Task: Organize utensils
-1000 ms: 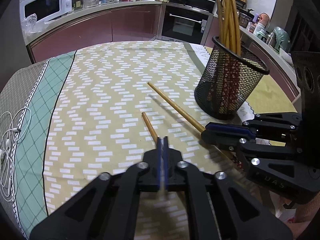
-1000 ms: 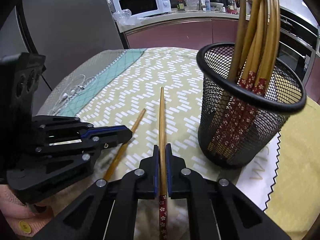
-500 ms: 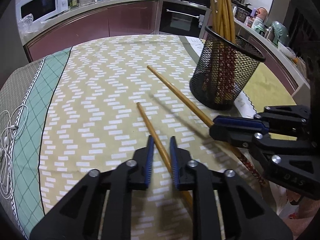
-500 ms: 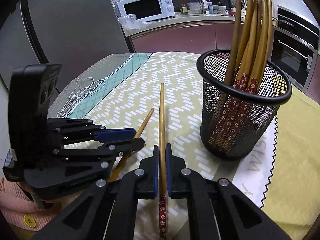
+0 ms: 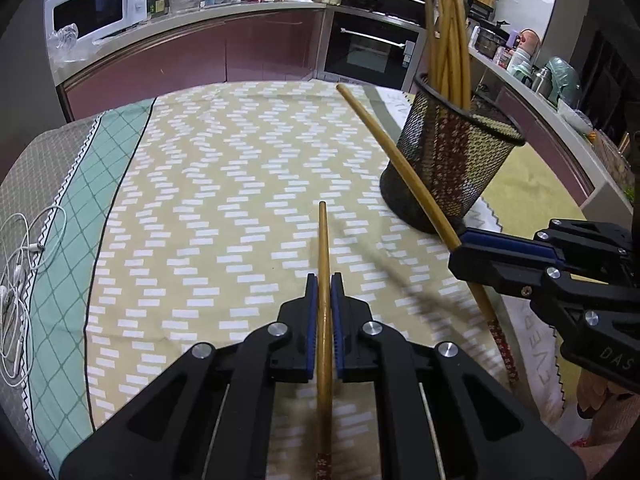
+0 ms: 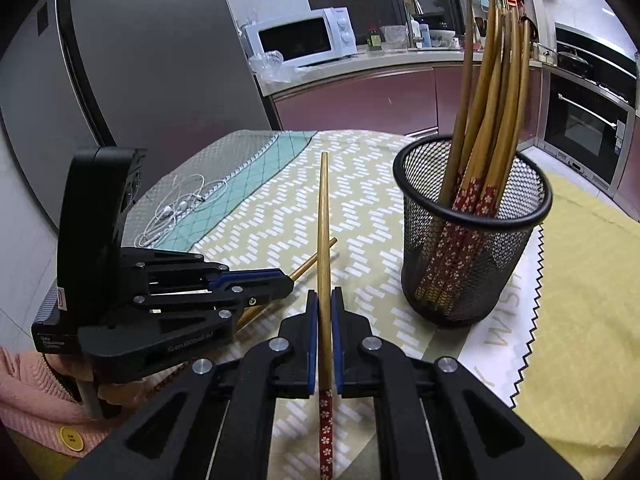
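My left gripper (image 5: 324,280) is shut on a wooden chopstick (image 5: 323,240) that runs straight out between its blue pads, tip over the patterned tablecloth (image 5: 200,200). My right gripper (image 6: 324,296) is shut on a second chopstick (image 6: 324,208), which points forward and up, its red flowered end behind the pads. Each gripper shows in the other's view: the right gripper (image 5: 464,248) beside the holder, the left gripper (image 6: 280,280) low at the left. A black mesh holder (image 6: 472,260) with several chopsticks upright in it stands to the right, the same mesh holder (image 5: 448,160) ahead-right in the left view.
White earphones (image 5: 16,280) lie at the table's left edge. A white mat with a zigzag edge (image 6: 512,344) and a yellow cloth (image 6: 580,300) lie under and beside the holder. A pink sleeve (image 6: 24,392) is behind the left gripper. Kitchen counters ring the table.
My left gripper, shut on nothing a second ago, opened astride the lying chopstick and closed on it. My right gripper rose a little, its chopstick's tip now up off the cloth.
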Motion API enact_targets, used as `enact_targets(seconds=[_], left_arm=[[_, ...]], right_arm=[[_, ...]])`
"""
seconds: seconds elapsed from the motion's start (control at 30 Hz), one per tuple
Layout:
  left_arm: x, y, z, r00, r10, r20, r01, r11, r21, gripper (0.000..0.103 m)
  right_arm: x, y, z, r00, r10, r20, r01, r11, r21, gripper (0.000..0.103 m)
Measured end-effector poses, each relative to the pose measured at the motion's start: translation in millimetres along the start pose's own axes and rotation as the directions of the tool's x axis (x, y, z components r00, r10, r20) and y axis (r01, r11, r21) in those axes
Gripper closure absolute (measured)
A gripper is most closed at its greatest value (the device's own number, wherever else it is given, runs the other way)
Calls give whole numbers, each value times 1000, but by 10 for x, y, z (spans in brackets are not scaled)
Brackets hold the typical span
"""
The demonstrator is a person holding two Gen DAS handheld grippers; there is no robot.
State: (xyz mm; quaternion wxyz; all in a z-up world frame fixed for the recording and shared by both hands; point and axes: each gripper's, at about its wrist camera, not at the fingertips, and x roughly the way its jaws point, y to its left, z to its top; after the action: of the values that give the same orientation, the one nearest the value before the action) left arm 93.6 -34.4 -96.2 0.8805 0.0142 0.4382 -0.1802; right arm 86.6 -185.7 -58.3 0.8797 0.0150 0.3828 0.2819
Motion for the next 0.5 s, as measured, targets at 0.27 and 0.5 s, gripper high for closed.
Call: enact_targets(seconds=[0.27, 0.5], left_arm=[[-219, -26, 127, 998, -30, 55, 28, 999, 22, 96], [-409, -57, 206, 993, -69, 98, 66, 997, 30, 96]], right_arm=[[-211, -34, -6, 999, 15, 46, -16, 1000, 12, 97], [-408, -45, 21, 995, 19, 102, -20, 1000, 14, 97]])
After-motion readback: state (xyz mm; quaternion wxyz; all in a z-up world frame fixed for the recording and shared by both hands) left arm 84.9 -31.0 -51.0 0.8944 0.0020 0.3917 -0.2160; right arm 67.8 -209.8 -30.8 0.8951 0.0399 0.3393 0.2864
